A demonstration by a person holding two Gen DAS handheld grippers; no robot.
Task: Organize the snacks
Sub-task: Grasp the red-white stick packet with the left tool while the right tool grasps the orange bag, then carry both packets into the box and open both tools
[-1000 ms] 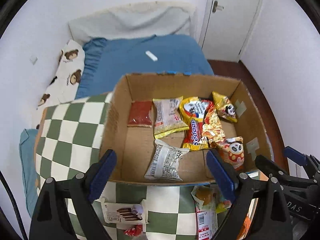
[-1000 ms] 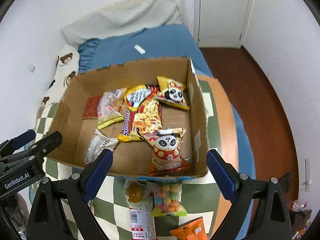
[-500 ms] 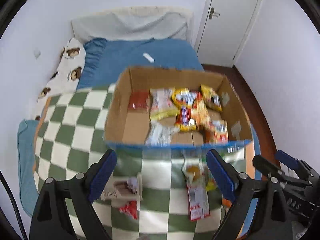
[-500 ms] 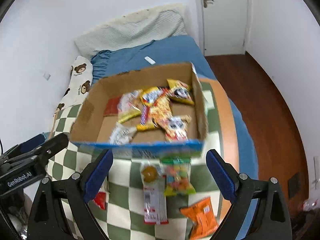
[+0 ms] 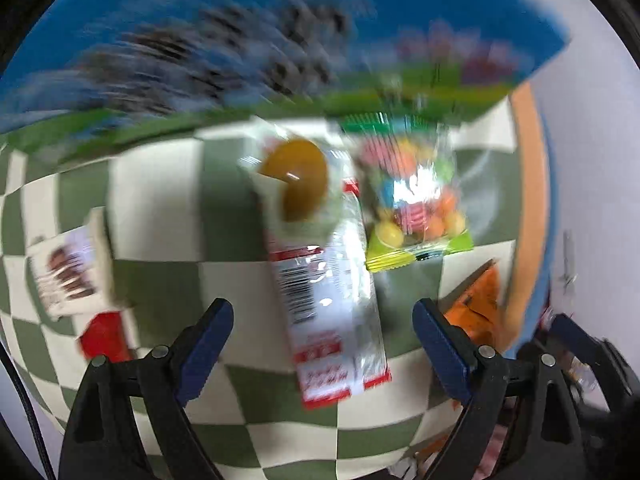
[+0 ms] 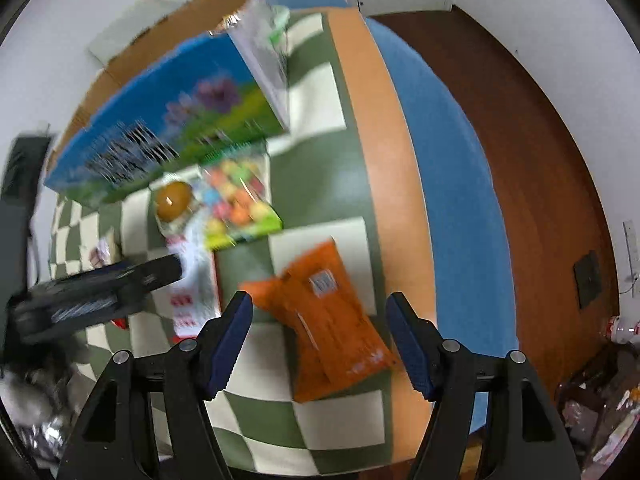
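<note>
Snacks lie loose on a green-and-white checkered cloth (image 6: 316, 92), all placed here relative to the cardboard box (image 6: 160, 120) with its blue printed front wall. Just in front of that wall sit a long clear packet with a round yellow-brown piece (image 5: 324, 264) and, beside it, a bag of coloured candy balls (image 5: 412, 204); their top ends reach close to the box's lower edge. Further out from the box an orange packet (image 6: 328, 320) lies tilted, close to the cloth's orange border (image 6: 376, 128), where the surface drops off to blue bedding and a wooden floor. To the box's other side are a white packet with brown biscuits (image 5: 68, 272) and a small red item (image 5: 104, 336), blurred.

Left gripper (image 5: 322, 344) hangs over the long clear packet with its fingers spread wide on either side, not touching it. Right gripper (image 6: 320, 334) hangs over the orange packet; its fingers have just been closing, the packet lies between them, and the pads are not yet pressing on it. Bare checkered cloth lies open around the orange packet
</note>
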